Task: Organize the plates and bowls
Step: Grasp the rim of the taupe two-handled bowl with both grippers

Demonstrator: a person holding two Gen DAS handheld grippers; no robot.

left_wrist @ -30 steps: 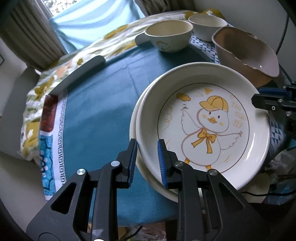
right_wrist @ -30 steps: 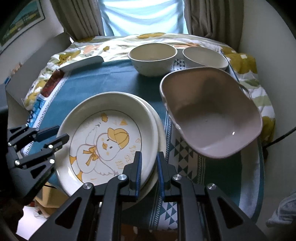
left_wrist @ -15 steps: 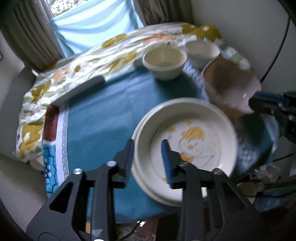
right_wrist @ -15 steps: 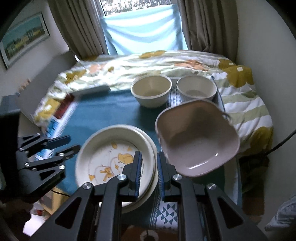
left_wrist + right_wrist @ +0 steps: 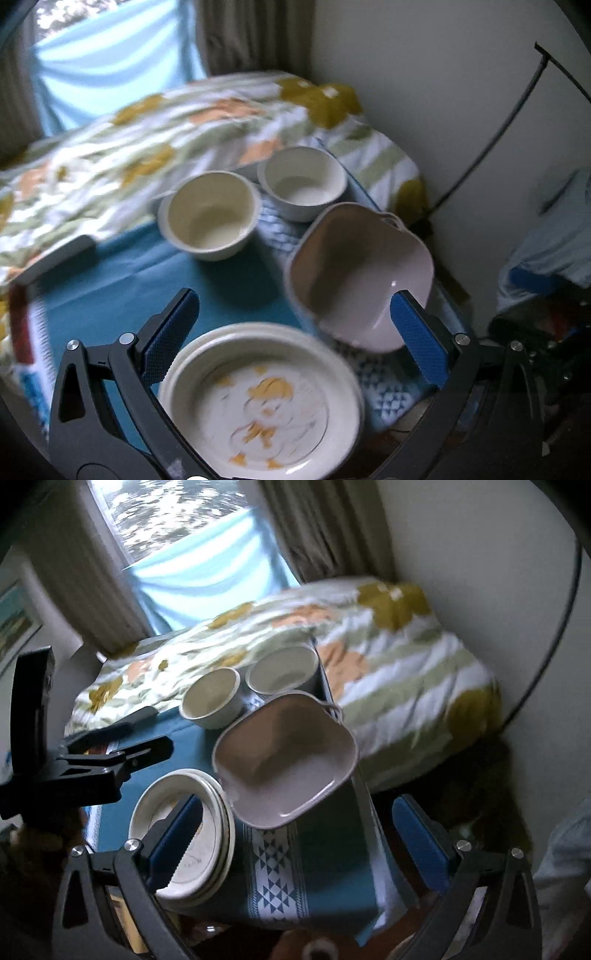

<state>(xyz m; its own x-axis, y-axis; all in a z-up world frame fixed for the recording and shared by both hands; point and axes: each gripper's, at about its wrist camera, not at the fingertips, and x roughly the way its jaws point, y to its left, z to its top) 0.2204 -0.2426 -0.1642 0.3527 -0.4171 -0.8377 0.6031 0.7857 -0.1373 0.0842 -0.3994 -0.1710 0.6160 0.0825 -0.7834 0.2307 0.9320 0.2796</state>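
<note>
A small table draped in a teal cloth (image 5: 122, 291) with a white geometric border is seen from above by both wrist cameras; both views are blurred. A dark flat bar-shaped object (image 5: 61, 258) lies at the table's far left edge, against a floral yellow-and-green quilt (image 5: 110, 155) that covers the bed beyond the far edge.

The black left gripper with blue ribbed pads (image 5: 295, 339) is held above the near edge. Its jaws are opening, spread wide, and nothing is gripped between them; the pads are clear of the dishes. Beneath it, at the near edge, a stack of cream round plates (image 5: 258, 402) rests on the cloth, the top one printed with a yellow cartoon duck. In the right wrist view the stack (image 5: 207, 794) is partly covered by one finger of the right gripper.

Toward the far edge a cream round ceramic bowl (image 5: 210, 218) stands upright, and just to its right a white round ceramic bowl (image 5: 301, 181) sits at the far right corner; whether the two touch cannot be told. Nearer, along the right edge, a pale mauve squarish bowl with small side handles (image 5: 354, 273) lies just beside the plate stack.

The black right gripper with blue pads (image 5: 299, 838) hangs over the near right corner. Its jaws are likewise opening, wide apart, with nothing grasped; only the patterned cloth border (image 5: 277, 878) is seen between them.
</note>
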